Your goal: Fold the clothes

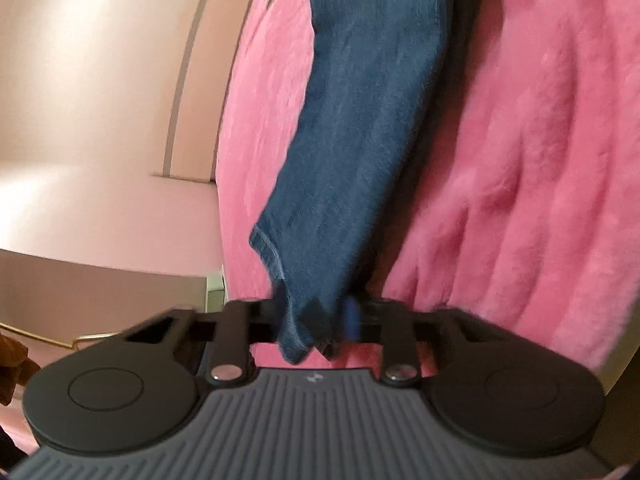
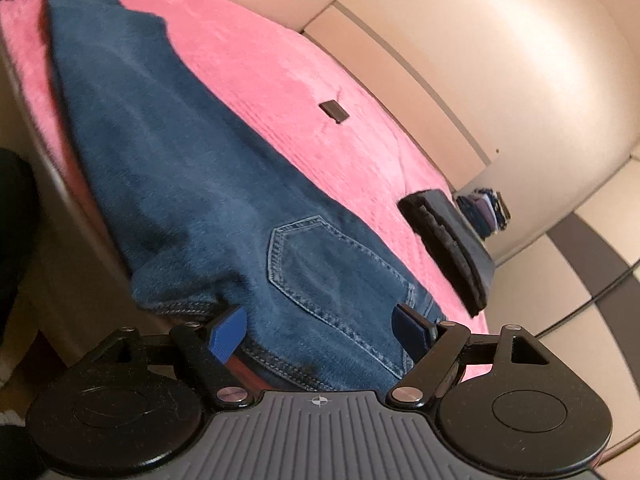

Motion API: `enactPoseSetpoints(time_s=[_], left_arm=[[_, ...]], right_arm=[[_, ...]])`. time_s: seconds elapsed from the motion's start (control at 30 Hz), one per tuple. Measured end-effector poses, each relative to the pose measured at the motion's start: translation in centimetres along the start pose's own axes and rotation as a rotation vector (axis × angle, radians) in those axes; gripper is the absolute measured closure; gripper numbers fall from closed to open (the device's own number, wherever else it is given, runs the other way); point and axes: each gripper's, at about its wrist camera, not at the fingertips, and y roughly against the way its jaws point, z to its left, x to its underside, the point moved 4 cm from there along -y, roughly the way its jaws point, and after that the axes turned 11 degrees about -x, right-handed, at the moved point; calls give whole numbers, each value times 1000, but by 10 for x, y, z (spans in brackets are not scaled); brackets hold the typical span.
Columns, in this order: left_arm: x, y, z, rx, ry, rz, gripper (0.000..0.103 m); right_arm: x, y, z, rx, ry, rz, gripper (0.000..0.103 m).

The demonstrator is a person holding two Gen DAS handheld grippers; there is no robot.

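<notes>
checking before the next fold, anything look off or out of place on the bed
One stray item: a small dark flat object lies alone on the pink blanket, beside the jeans; what it is cannot be told. Otherwise nothing looks spilled or damaged.

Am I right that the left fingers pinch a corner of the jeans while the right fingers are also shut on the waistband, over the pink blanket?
Not quite: in the right wrist view the right gripper is open, straddling the jeans waistband. The left gripper does pinch a corner over the pink blanket.
</notes>
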Motion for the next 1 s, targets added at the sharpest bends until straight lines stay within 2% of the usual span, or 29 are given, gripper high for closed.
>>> enactPoseSetpoints(time_s=[0.13, 0.2, 0.23, 0.27, 0.33, 0.37, 0.4, 0.43, 0.57, 0.6, 0.67, 0.77, 0.87, 1.0], left_arm=[[16, -4, 13, -40, 51, 41, 98], [18, -9, -1, 24, 33, 73, 98], [19, -12, -9, 41, 24, 82, 102], [19, -15, -11, 32, 20, 85, 102], [20, -17, -6, 14, 19, 102, 89], [21, -14, -1, 7, 23, 117, 83], [25, -13, 4, -7, 30, 140, 71], [28, -10, 9, -11, 38, 160, 67], [27, 24, 32, 2, 148, 202, 67], [21, 43, 37, 11, 184, 190, 67], [-6, 66, 44, 42, 259, 127, 67], [-66, 110, 47, 133, 356, -49, 66], [-133, 156, 40, 236, 355, -275, 62], [-217, 208, 25, 349, 319, -530, 60]], right_arm=[[3, 4, -6, 15, -44, -6, 23], [7, 6, -8, -11, -118, -5, 23], [9, 7, -8, -30, -163, -6, 23], [12, 8, -9, -50, -209, -7, 23], [16, 9, -11, -87, -296, -8, 23], [17, 13, -10, -89, -306, -13, 23], [19, 16, -9, -94, -316, -19, 23], [20, 20, -8, -101, -329, -24, 23], [25, 30, -7, -151, -429, -56, 22], [24, 31, -6, -174, -459, -72, 22], [20, 32, 4, -223, -478, -97, 22], [12, 33, 22, -284, -439, -121, 22], [12, 28, 28, -303, -433, -118, 22], [19, 29, 24, -302, -485, -113, 22]])
